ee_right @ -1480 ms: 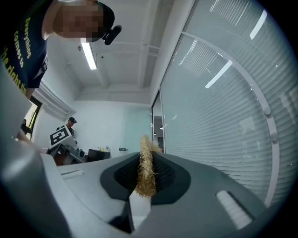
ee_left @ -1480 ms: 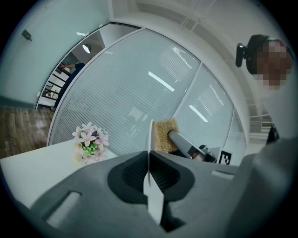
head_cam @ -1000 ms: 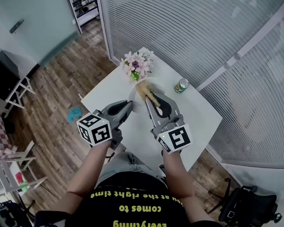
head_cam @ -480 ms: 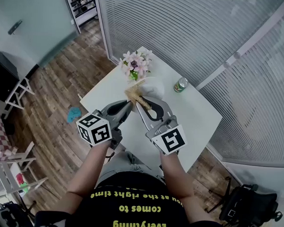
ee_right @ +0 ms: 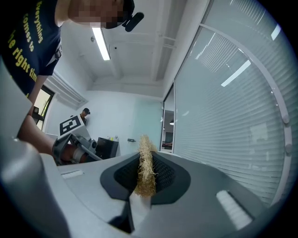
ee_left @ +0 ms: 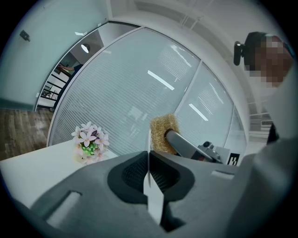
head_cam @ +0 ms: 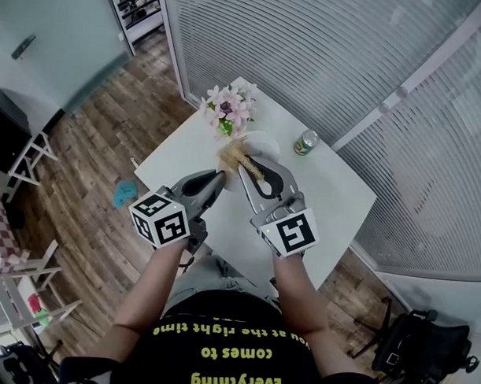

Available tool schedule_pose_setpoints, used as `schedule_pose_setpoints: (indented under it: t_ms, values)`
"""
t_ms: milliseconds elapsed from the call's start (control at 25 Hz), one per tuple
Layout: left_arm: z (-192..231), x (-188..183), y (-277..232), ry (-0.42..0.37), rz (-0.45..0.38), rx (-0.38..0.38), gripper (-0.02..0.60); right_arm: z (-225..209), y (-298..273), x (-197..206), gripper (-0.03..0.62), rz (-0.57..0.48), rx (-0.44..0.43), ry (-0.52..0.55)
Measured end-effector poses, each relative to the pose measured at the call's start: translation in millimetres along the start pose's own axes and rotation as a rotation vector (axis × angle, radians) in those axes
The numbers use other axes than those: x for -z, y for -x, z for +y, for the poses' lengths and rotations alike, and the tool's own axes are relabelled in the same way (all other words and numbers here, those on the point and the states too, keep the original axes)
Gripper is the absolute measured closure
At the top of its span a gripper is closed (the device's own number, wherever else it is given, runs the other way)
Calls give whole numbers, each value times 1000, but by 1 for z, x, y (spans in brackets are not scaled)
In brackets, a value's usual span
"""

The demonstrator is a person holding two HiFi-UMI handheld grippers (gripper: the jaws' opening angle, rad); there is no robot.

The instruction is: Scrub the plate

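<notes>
Head view: a person holds two grippers over a white surface (head_cam: 335, 190), on the near side of a bunch of pink flowers (head_cam: 230, 107). The white plate (head_cam: 264, 142) is lifted just beside the flowers. Its near rim is at the left gripper (head_cam: 220, 177), and the right gripper (head_cam: 245, 170) brings a golden scrub pad (head_cam: 232, 155) to it from the right. Left gripper view: the fingers (ee_left: 128, 174) are clenched on the plate's rim, seen edge-on as a thin white line running away, right of the flowers. The pad appears to press the plate's right face. Right gripper view: the fingers (ee_right: 167, 174) are clamped on the pad, which stands upright between them.
</notes>
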State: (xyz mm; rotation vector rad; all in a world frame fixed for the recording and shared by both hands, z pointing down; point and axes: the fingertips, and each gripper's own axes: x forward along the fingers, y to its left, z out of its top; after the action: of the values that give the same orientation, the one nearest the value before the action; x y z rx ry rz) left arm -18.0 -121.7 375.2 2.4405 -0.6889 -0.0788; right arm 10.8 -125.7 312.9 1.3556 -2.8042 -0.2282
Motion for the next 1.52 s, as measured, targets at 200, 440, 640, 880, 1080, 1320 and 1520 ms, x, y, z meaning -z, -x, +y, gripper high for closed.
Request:
schedule_pose_setpoints:
  t_ms: [200,440,640,880,1080,1320,1520]
  values:
    - [1,0,-2,8,0,4,572,-14,1,3,553,2,47,-17]
    - [2,1,-1,16,0,2,572,-34,6,7,553,-2,108,-45]
    - [3,3,-2,28,-2,6,572,-49,12,10,553,-4,151,-58]
    - [4,4,0,48,-8,12,572,-75,24,16,553,-9,216,-73]
    - [4,4,-1,58,-10,14,572,-91,31,20,553,-4,259,-79]
    - [3,5,-2,64,-10,16,572,-91,33,20,553,-11,261,-87]
    - [5,5,-4,79,-15,14,572,-77,26,23,553,-8,221,-90]
